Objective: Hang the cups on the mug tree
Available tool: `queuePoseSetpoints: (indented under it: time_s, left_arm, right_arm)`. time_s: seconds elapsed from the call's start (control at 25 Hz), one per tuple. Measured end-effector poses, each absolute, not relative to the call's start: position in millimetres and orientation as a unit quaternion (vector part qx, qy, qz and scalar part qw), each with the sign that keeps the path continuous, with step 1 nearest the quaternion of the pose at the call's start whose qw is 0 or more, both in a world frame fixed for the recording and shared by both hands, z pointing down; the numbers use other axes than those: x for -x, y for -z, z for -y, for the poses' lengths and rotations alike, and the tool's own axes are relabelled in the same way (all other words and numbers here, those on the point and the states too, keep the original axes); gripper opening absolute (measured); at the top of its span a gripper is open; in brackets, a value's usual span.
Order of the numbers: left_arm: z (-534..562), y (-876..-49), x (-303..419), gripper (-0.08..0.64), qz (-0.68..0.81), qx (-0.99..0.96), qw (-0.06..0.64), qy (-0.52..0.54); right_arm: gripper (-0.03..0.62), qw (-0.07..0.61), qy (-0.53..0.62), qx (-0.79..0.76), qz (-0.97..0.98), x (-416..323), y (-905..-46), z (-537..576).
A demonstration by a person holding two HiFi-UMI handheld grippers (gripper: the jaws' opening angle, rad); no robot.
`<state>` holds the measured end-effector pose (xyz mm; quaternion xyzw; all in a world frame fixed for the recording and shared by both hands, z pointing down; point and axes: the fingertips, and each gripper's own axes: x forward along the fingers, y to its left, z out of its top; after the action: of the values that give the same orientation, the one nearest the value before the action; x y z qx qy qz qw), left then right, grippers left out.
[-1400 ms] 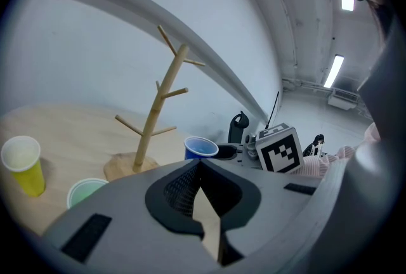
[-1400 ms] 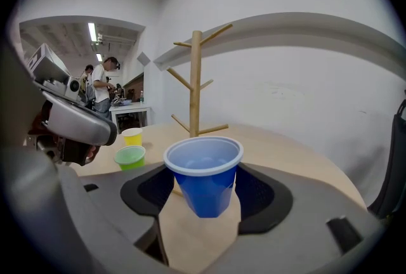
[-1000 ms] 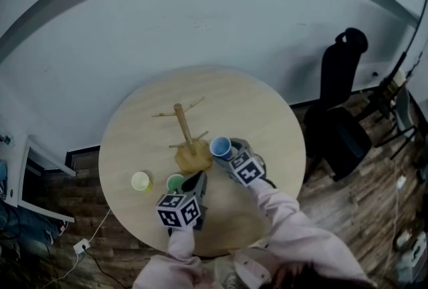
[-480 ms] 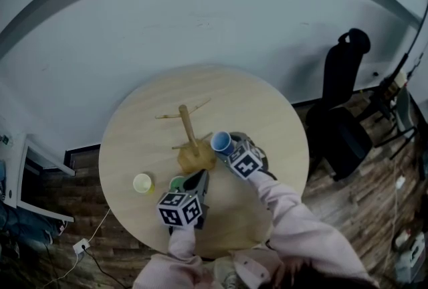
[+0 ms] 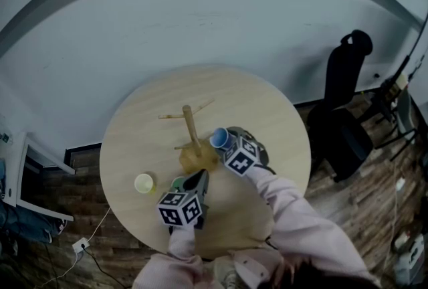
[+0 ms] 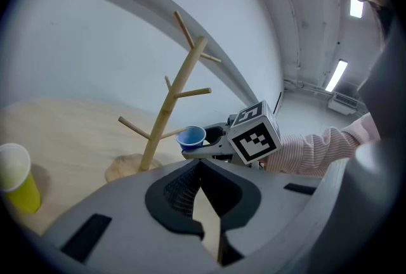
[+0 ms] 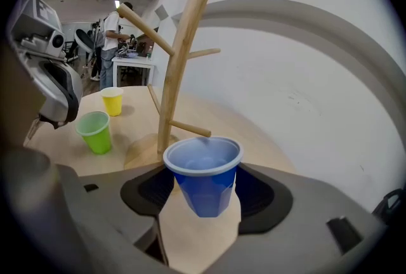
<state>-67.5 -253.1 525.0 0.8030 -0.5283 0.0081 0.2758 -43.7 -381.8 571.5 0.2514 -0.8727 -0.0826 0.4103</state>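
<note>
Right gripper clamping blue cup, beside mug tree

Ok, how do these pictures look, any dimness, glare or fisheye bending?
Head view: dim and bluish, fisheye warping the room around the table. Left gripper view: brighter, ceiling strip lights glaring at right, corners dark. Right gripper view: well lit, the blue cup sharp, the mug tree bent by the lens.

No legible text or numbers anywhere.
</note>
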Motion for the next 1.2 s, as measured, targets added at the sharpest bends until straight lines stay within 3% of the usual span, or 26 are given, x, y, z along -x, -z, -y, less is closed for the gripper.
queuePoseSetpoints:
  time_s: [1.2]
  left_arm:
    - [244.5, -525.9, 77.7, -0.005, 0.537, -0.796, 0.280, -0.004]
  right_arm:
    - [0.299, 0.510, 0.315, -0.208, 0.773, 61.4, -565.4, 379.1]
